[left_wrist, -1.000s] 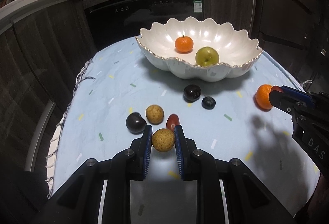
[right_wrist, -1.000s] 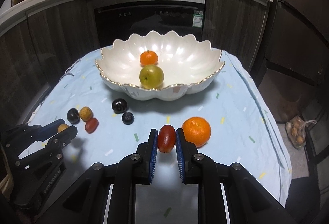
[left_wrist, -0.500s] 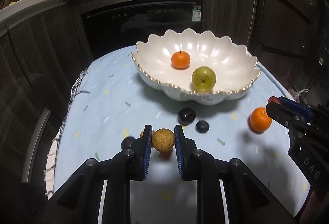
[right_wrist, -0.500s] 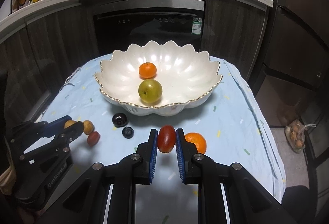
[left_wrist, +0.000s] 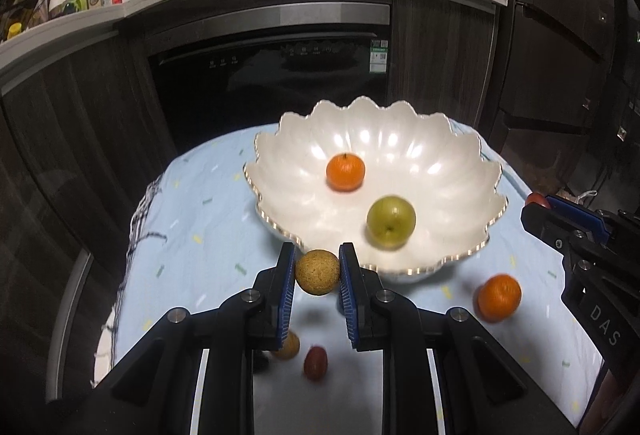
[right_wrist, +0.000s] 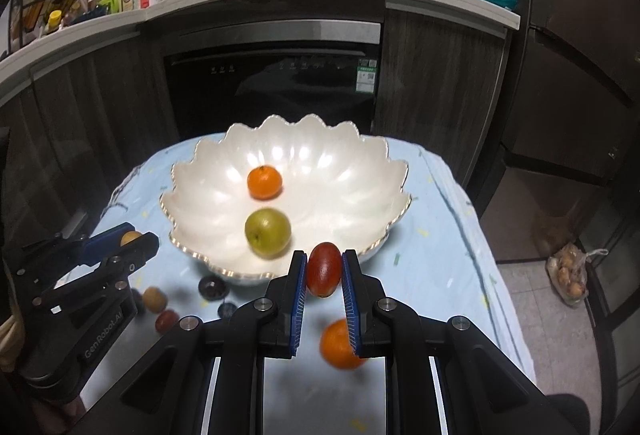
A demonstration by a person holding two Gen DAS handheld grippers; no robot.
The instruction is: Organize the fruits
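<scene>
A white scalloped bowl (left_wrist: pixel 460 163) (right_wrist: pixel 352 163) stands on the light blue cloth; inside lie a small orange (left_wrist: pixel 345 172) (right_wrist: pixel 264 182) and a green fruit (left_wrist: pixel 391 222) (right_wrist: pixel 267 232). My left gripper (left_wrist: pixel 317 272) is shut on a round tan fruit (left_wrist: pixel 317 272), held in the air just before the bowl's near rim. My right gripper (right_wrist: pixel 324 269) is shut on a dark red oval fruit (right_wrist: pixel 324 269), also lifted in front of the near rim. Each gripper shows in the other's view, the left gripper (right_wrist: pixel 134 241) and the right gripper (left_wrist: pixel 538 204).
On the cloth lie a loose orange (left_wrist: pixel 499 297) (right_wrist: pixel 338 344), a tan fruit (right_wrist: pixel 154 298), a red fruit (left_wrist: pixel 315 362) (right_wrist: pixel 167 321) and dark plums (right_wrist: pixel 213 286). Dark cabinets and an oven front rise behind the table. A bag (right_wrist: pixel 570 273) sits on the floor at right.
Both grippers have risen and come forward toward the bowl with their fruits; the bowl now looms larger and the loose fruits have dropped lower in view.
</scene>
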